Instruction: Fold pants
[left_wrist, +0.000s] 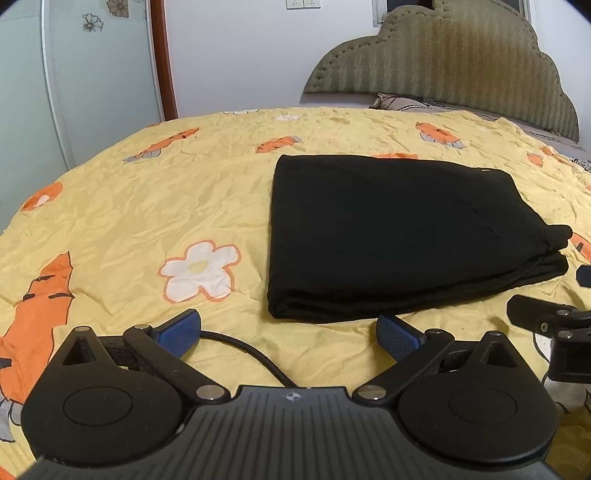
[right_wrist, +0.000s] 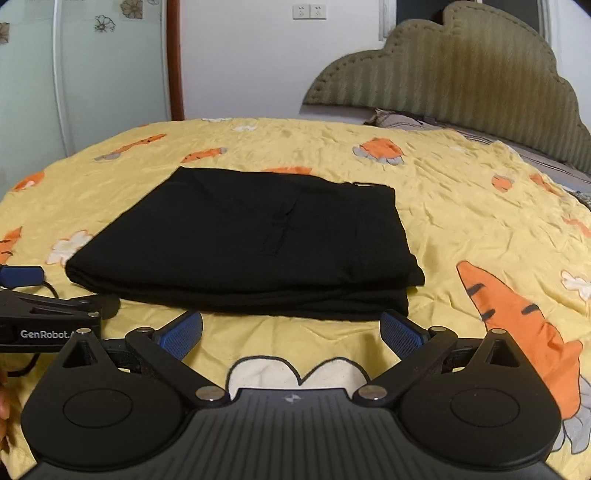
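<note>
1. Lying on the yellow bedspread, the black pants are folded into a flat, layered rectangle.
2. The left gripper has its jaws wide apart and holds nothing, just in front of the pants.
3. The right gripper is also spread and holds nothing, near the folded edge.

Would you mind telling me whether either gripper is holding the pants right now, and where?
Nothing is held. The left gripper and right gripper are both open, short of the folded black pants on the bedspread.
</note>
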